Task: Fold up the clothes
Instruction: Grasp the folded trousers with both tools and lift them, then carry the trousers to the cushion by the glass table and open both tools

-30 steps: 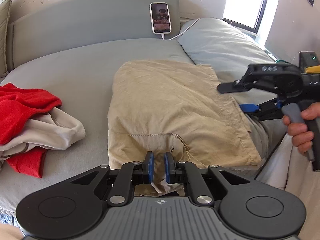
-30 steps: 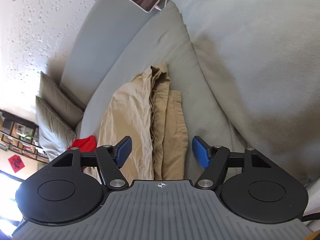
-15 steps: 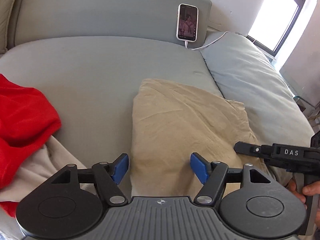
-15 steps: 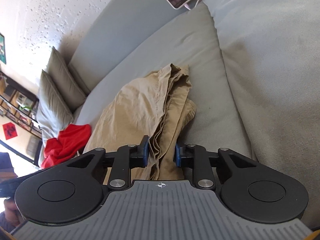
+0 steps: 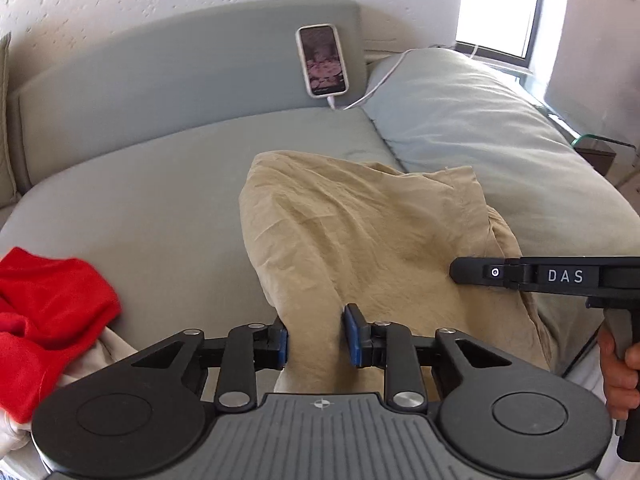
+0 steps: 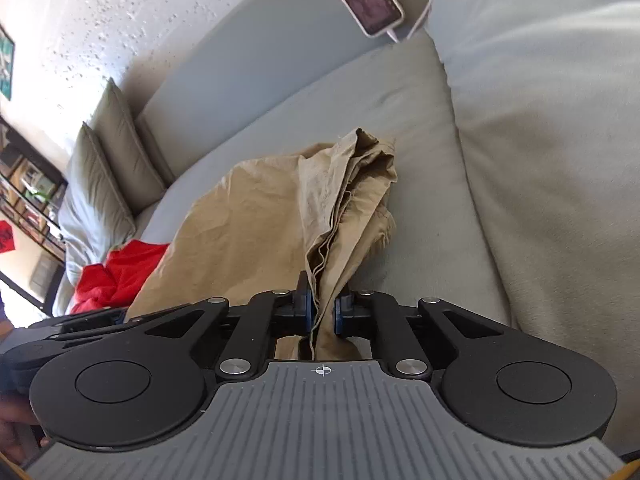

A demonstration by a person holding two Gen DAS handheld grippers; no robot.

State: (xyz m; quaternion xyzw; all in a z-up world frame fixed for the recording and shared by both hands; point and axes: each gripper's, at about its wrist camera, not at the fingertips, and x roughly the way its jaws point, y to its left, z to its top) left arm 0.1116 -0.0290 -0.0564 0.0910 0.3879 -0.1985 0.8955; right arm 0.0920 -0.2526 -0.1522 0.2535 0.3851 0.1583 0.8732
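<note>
Grey sofa [image 5: 168, 184]: both claws, left claw [image 5: 315, 340] and right claw [image 6: 321, 309], clench wrinkled tan garment [image 5: 360, 240].

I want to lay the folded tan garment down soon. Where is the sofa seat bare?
Bare seat lies between the tan garment, the red clothes and the backrest. Crowded: the near left corner with the red pile, and right, where the garment meets the big cushion.

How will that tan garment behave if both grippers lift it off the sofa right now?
The tan garment will probably sag and drape: it is creased and bunches between the left gripper pads. Its stacked layers at the right gripper may slide apart, since their edges already fan out. It looks thin, so likely light.
</note>
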